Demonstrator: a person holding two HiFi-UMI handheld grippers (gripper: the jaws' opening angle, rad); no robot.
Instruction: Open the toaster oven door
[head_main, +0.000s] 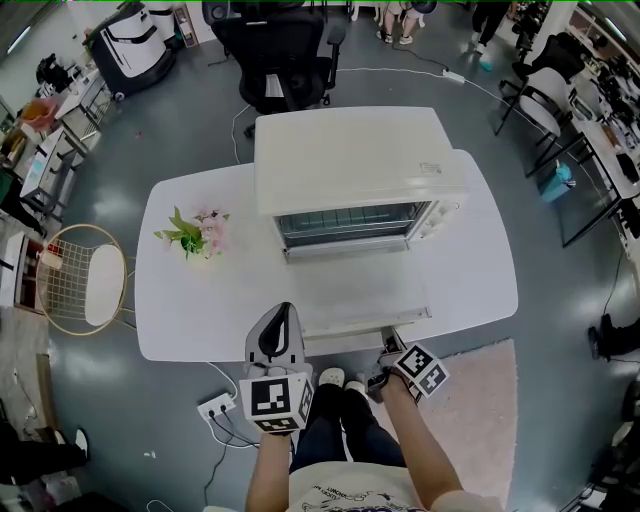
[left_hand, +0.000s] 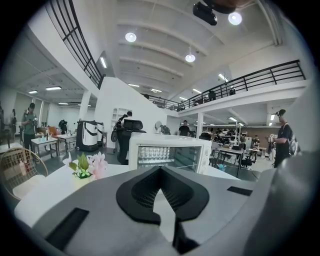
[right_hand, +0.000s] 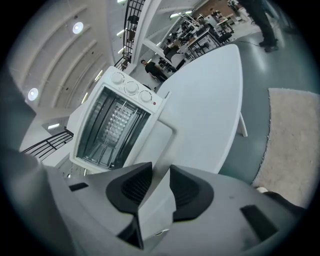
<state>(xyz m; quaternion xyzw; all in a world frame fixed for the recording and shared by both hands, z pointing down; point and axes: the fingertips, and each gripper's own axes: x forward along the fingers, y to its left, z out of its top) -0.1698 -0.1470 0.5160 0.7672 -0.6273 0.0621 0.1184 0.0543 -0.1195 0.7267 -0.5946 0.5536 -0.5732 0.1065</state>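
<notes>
**Door down nearly flat, right tongs on its handle**

The toaster oven (head_main: 350, 160) stands in the middle of the white tabletop (head_main: 200, 300), its mouth facing the person. Its door (head_main: 360, 290) lies swung down, close to level, hinged along the oven's lower front edge. The door's long axis runs left to right across the tabletop.

The door handle (head_main: 350, 322) forms the near edge, directly ahead of the person and closest to the right hand. The right tongs (head_main: 388, 350) sit at that edge's right end. In the right gripper view their ribbed black pads press on the pale bar of the handle from both sides. The left tongs (head_main: 278, 325) hover just left of the door with their tips together and nothing between them.

The oven is a smooth cream box with rounded corners and three round knobs (right_hand: 131, 87). A wire rack (right_hand: 112, 125) shows inside the open cavity.

The opening looks all but done; any remaining travel is downward, about the hinge.

A small bunch of pink flowers (head_main: 200, 232) sits well to the left.
</notes>
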